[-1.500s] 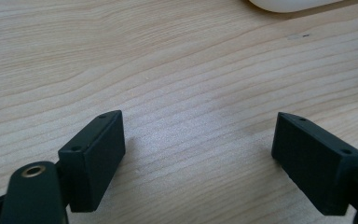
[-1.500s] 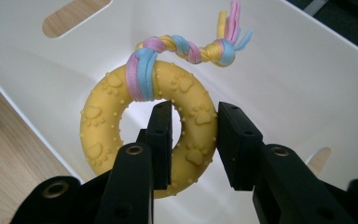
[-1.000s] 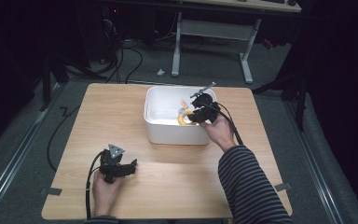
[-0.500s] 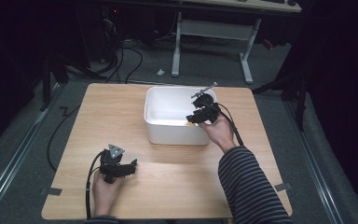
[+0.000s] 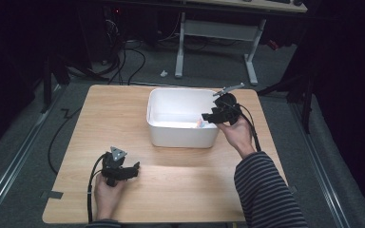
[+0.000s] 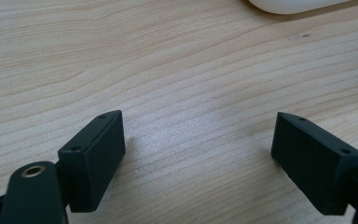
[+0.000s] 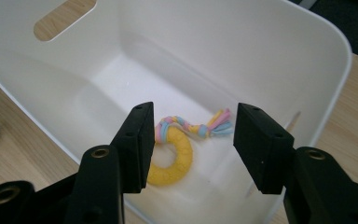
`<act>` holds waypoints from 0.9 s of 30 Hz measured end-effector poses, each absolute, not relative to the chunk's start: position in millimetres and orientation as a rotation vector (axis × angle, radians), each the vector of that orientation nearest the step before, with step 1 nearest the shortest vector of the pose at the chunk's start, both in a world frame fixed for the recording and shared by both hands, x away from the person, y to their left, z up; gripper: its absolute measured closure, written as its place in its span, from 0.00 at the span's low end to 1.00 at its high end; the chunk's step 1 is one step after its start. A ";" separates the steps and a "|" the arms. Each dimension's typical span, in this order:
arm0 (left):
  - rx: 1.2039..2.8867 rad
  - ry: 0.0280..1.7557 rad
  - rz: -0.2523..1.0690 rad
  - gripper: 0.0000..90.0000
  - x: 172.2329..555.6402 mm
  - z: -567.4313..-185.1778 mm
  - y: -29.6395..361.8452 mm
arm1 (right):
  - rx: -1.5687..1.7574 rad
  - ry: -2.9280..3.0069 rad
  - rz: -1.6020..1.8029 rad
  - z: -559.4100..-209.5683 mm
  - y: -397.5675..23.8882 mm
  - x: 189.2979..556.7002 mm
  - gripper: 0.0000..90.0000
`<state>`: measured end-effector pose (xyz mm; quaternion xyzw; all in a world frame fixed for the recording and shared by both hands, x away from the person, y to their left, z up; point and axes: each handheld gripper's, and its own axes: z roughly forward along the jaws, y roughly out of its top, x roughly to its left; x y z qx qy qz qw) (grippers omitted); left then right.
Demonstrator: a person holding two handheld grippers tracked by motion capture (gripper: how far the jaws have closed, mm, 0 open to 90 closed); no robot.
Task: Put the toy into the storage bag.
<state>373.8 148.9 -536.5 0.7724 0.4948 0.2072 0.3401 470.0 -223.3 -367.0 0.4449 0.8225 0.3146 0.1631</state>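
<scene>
A white plastic bin (image 5: 183,137) stands on the far middle of the wooden table. On its floor lies a yellow ring toy (image 7: 177,161) with a pastel braided rope; a bit of the toy (image 5: 199,123) peeps over the near wall. My right gripper (image 5: 209,116) hovers over the bin's right rim; its jaws have just been opening and stand apart above the toy with nothing pressed between them (image 7: 191,140). My left gripper (image 5: 130,171) rests at the near left of the table, open, with bare wood between its jaws (image 6: 198,144).
The table (image 5: 180,190) has open wood between the bin and the near edge. A handle slot (image 7: 63,18) pierces the bin's far wall. Desk legs and cables stand on the dark floor behind the table.
The ring toy left the right gripper's jaws and now lies on the bin's floor. The right gripper has opened and drawn back toward the bin's right rim, a little higher. The left gripper stayed put.
</scene>
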 end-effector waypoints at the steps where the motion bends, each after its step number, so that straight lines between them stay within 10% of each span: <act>1: 2.010 1.288 0.539 0.20 373.8 -536.5 148.9 | 1.269 2.346 0.897 -367.0 -223.3 470.0 0.54; 27: 2.011 1.287 0.539 0.20 373.8 -536.5 149.0 | 1.344 2.179 0.976 -350.4 -297.5 425.6 0.48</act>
